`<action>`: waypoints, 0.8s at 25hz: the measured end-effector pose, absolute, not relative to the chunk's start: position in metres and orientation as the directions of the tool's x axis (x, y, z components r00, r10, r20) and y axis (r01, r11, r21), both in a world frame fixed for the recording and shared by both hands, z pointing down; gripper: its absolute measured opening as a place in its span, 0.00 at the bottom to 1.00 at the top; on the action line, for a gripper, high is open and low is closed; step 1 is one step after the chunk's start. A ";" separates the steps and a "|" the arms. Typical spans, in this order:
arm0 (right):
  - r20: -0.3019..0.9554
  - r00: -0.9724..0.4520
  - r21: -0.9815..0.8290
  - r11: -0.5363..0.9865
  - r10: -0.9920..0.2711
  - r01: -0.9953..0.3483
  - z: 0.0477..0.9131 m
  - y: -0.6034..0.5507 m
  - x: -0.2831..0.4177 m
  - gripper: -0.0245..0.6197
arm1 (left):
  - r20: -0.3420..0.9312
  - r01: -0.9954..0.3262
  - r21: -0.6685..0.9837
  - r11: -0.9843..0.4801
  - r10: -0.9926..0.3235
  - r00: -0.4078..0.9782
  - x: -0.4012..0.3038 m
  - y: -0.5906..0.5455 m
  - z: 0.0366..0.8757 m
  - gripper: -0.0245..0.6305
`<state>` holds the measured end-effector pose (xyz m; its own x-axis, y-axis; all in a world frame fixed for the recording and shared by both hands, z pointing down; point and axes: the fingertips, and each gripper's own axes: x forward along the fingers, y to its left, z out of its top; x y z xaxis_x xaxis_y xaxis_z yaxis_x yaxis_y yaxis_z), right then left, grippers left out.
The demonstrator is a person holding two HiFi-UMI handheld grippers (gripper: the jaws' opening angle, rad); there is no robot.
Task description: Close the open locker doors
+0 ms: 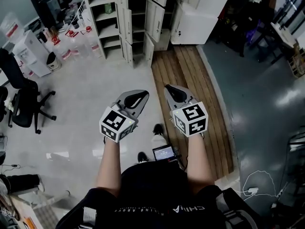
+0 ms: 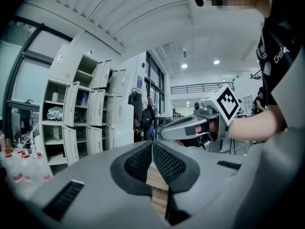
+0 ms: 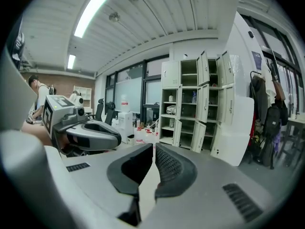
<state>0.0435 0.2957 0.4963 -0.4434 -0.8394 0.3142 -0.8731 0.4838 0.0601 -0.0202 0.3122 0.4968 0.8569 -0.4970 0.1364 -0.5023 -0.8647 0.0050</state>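
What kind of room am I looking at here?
Probably an office or workshop space: tall white metal lockers with open doors, a black wheeled office chair, and a white water dispenser.

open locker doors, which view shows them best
The right gripper view: the open locker doors stand upright near mid-frame, all in view. The head view looks steeply down on them, cropped at its top edge. The left gripper view holds them at its left side, obliquely.
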 end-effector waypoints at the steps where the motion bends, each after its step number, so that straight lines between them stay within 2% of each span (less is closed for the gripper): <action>1: 0.312 -0.451 0.050 0.488 -0.837 -0.871 0.497 0.286 0.043 0.10 | 0.133 -0.505 0.006 -0.863 -0.500 0.856 -0.021 0.305 0.499 0.07; 8: 0.294 -0.485 0.068 0.524 -0.823 -0.849 0.500 0.197 0.054 0.10 | 0.148 -0.564 -0.039 -0.825 -0.563 0.813 -0.013 0.218 0.501 0.07; 20: 0.220 -0.516 0.018 0.532 -0.828 -0.846 0.454 0.022 0.149 0.10 | 0.115 -0.604 -0.112 -0.789 -0.614 0.781 0.074 0.043 0.452 0.07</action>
